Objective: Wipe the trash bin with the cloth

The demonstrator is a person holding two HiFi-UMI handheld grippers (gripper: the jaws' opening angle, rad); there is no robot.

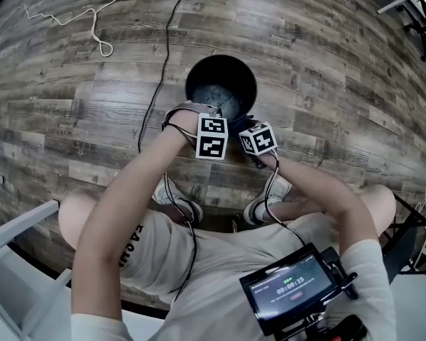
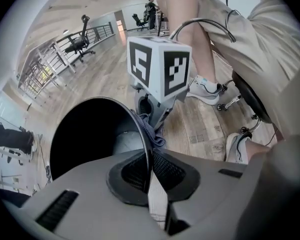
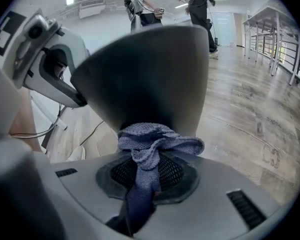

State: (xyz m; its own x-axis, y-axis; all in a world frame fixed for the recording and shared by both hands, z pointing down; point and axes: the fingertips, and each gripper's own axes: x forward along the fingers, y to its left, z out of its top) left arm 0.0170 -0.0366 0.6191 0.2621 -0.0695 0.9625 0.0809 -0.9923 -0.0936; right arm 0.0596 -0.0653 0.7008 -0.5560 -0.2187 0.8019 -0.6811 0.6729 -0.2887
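Sitting over a wooden floor (image 1: pixel 341 84), the person holds both tools at a black trash bin (image 1: pixel 220 84) that stands upright just in front of the two shoes (image 1: pixel 183 206). The left gripper (image 2: pixel 150 166) points steeply down at the near edge of the bin. Its jaws are closed tight on the thin rim (image 2: pixel 144 129), with one pad inside the wall and one outside. The right gripper (image 3: pixel 151 176) sits just beside it, at the bin's near right side, with its jaws clamped on a blue-grey cloth (image 3: pixel 155 143). The cloth bunches out past the pads in a crumpled knot, and that knot lies against the dark outer wall of the bin. In the left gripper view a fold of the same cloth shows just outside the rim, below the marker cube of the other tool. A black cable (image 1: pixel 156 91) runs across the floor to the left of the bin. A small lit screen (image 1: pixel 291 286) sits near the person's lap.
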